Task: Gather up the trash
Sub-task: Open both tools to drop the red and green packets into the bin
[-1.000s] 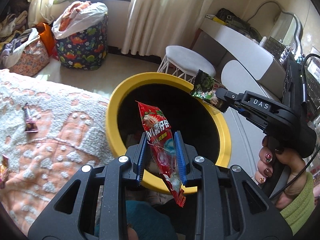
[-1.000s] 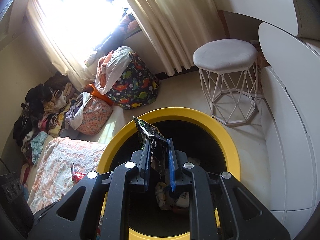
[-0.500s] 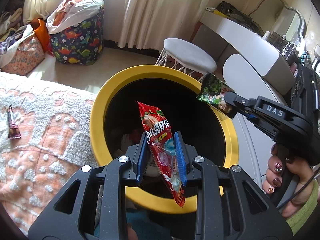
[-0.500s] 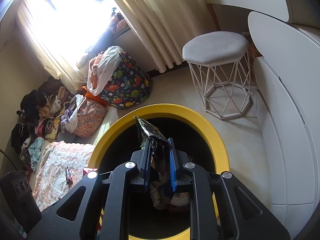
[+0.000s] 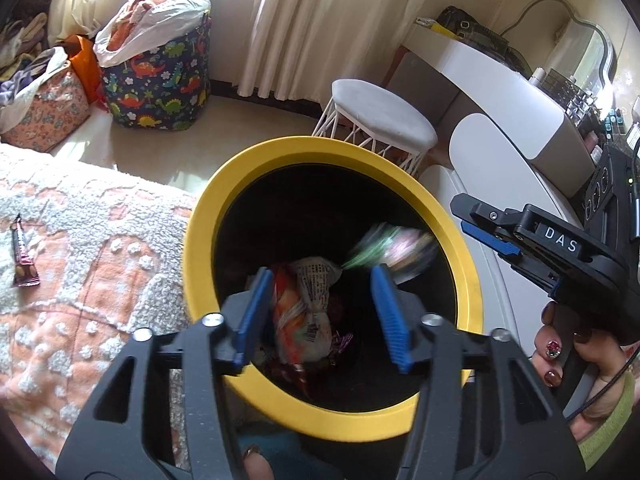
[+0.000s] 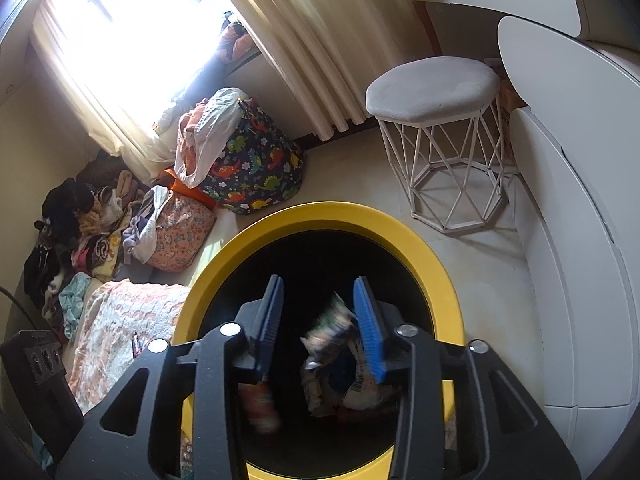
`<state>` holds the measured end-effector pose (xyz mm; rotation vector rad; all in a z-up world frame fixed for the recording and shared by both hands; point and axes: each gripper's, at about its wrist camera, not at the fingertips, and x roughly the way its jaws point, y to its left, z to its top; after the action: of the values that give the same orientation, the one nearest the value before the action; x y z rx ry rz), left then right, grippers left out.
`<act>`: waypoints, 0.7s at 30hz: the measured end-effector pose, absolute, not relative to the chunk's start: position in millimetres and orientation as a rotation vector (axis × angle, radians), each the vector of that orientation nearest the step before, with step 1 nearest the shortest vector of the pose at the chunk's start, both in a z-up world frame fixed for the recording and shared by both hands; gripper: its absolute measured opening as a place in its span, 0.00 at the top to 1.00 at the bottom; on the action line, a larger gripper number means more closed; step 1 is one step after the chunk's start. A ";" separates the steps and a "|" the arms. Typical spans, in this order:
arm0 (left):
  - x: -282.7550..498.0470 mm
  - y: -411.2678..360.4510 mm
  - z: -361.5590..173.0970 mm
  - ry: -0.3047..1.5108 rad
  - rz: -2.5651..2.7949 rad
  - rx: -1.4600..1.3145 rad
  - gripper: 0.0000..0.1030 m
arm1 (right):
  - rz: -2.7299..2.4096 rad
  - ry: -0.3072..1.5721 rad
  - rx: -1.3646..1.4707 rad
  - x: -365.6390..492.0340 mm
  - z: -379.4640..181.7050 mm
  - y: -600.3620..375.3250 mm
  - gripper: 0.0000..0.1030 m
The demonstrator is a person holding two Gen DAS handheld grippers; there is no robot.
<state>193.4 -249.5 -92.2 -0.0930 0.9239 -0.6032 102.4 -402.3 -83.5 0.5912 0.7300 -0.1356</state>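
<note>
The left hand-held gripper stands released, its blue pads spread wide over the mouth of the yellow bin; between them a red snack wrapper shows blurred inside the black well, apparently mid-fall onto the heap of paper and packets at the bottom; the right hand-held gripper is likewise spread and grips nothing, and a green-and-dark wrapper blurs just beside its right pad, dropping toward the same heap; in the left view this wrapper is a green-pink smear under the far rim.

The step in hand is, by my reading, the drop: both pieces are let go above the bin, and this round of collecting is as good as done.

Half a second ago each pair of pads was clenched on its wrapper, the red one standing upright in the left, the green one poking up out of the right; now both pairs have sprung apart and the wrappers have left them.

Outward from the bin, on the pink-and-white bed cover, a small dark-purple packet lies well apart from the rim; the next move probably calls for swinging the left hand-held gripper out over the bed, lowering the parted pads astride that packet, and pinching it flat against the fluffy cover without snagging the pile.
</note>
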 end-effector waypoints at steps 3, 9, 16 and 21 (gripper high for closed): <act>191.2 -243.5 -88.5 0.914 -0.578 -0.103 0.30 | -0.130 0.729 0.588 102.5 -82.1 -400.7 0.55; 186.4 -227.0 -76.4 0.875 -0.530 -0.123 0.11 | -0.111 0.713 0.564 102.8 -74.1 -392.7 0.43; 177.4 -203.2 -63.2 0.841 -0.474 -0.137 0.11 | -0.080 0.689 0.538 102.3 -62.1 -381.1 0.35; 170.5 -185.0 -53.4 0.806 -0.433 -0.142 0.11 | -0.057 0.679 0.515 102.4 -53.6 -372.6 0.32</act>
<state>170.5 -185.0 -53.4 -0.1424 0.8063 -0.4331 102.4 -372.6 -53.6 0.5153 0.6789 -0.0566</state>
